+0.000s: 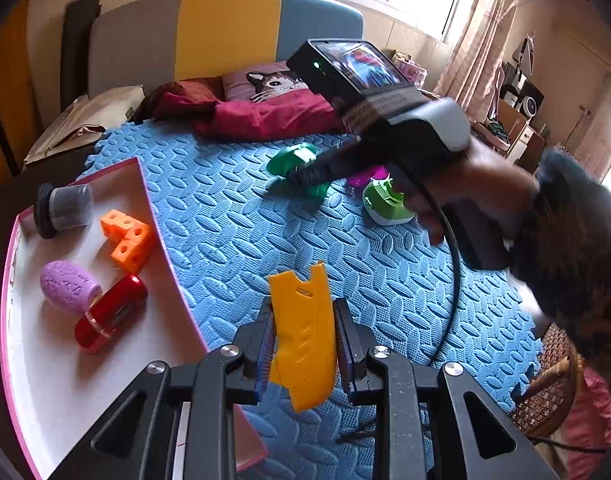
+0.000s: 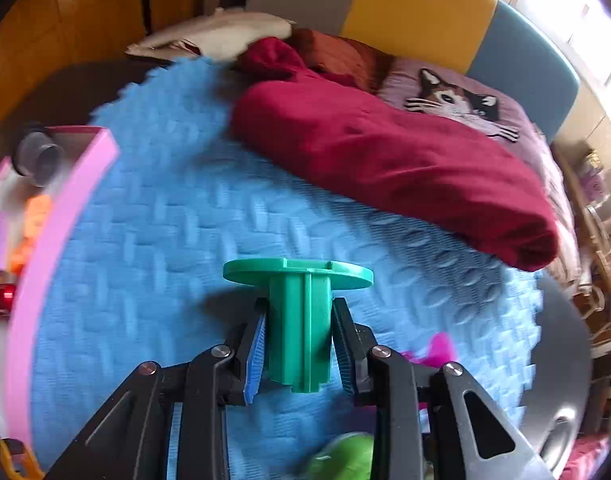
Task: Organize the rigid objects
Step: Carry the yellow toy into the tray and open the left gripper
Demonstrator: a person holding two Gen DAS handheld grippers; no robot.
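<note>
My left gripper [image 1: 303, 306] is shut on a flat yellow plastic piece [image 1: 305, 344], held above the blue foam mat [image 1: 233, 220] next to a pink-rimmed tray [image 1: 157, 220]. The tray holds a grey cup [image 1: 63, 210], orange linked cubes [image 1: 127, 240], a purple egg shape [image 1: 69, 286] and a red cylinder [image 1: 111, 312]. My right gripper [image 2: 299, 306] has its pads pressed on the hub of a green flanged spool [image 2: 299, 328]. From the left wrist, that right gripper [image 1: 305, 174] reaches down onto the green spool [image 1: 293, 156] at mid-mat.
A light green and white toy [image 1: 385, 204] and a magenta piece [image 1: 365, 176] lie on the mat near the right hand. A dark red blanket [image 2: 385, 160] and a cat pillow [image 2: 457, 100] border the mat's far side. A wicker stool [image 1: 545, 392] stands off its right edge.
</note>
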